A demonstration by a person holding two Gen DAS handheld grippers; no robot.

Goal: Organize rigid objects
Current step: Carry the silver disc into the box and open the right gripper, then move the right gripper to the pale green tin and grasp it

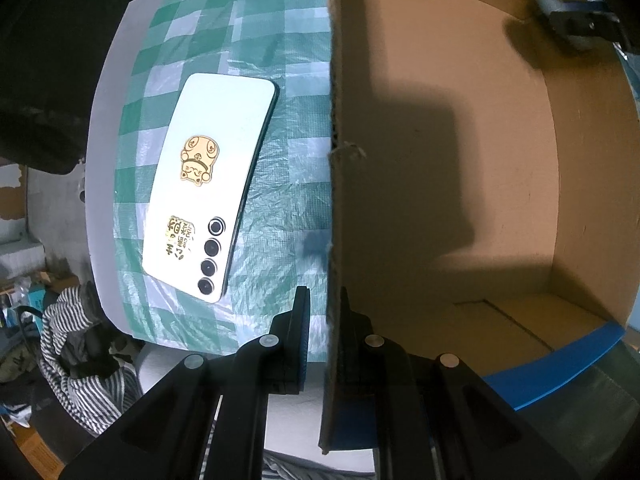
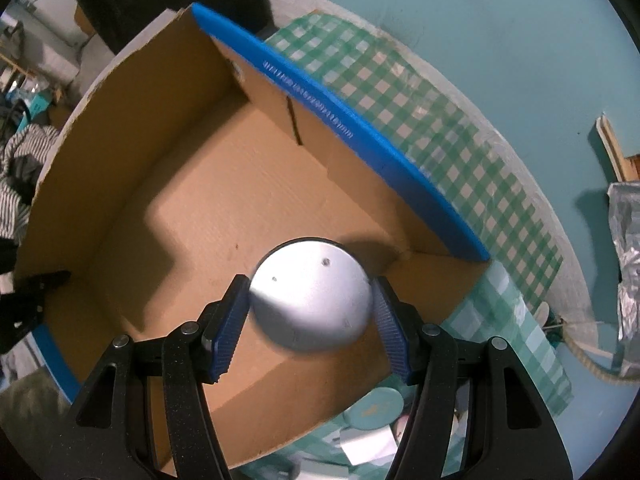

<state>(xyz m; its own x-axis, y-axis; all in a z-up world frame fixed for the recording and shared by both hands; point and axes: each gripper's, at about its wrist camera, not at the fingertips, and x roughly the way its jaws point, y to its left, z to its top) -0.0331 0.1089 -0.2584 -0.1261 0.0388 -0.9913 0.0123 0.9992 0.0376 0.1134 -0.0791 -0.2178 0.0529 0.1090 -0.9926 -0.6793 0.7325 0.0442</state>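
Observation:
An open cardboard box (image 1: 460, 184) with blue outer sides stands on a green checked tablecloth; it also shows in the right wrist view (image 2: 192, 184). My left gripper (image 1: 325, 320) is shut on the box's near side wall (image 1: 334, 208), one finger outside and one inside. My right gripper (image 2: 310, 322) is shut on a round silver disc (image 2: 310, 300) and holds it above the box floor near the box's near wall. The right gripper shows small at the far corner in the left wrist view (image 1: 576, 28). A white phone (image 1: 212, 184) with gold stickers lies face down on the cloth, left of the box.
The checked cloth (image 2: 460, 148) covers a round white table (image 1: 102, 168). A teal round item (image 2: 374, 406) and a white card (image 2: 368, 446) lie on the cloth by the box's near corner. Striped clothing (image 1: 76, 360) and clutter lie below the table edge. A foil bag (image 2: 626, 260) is at right.

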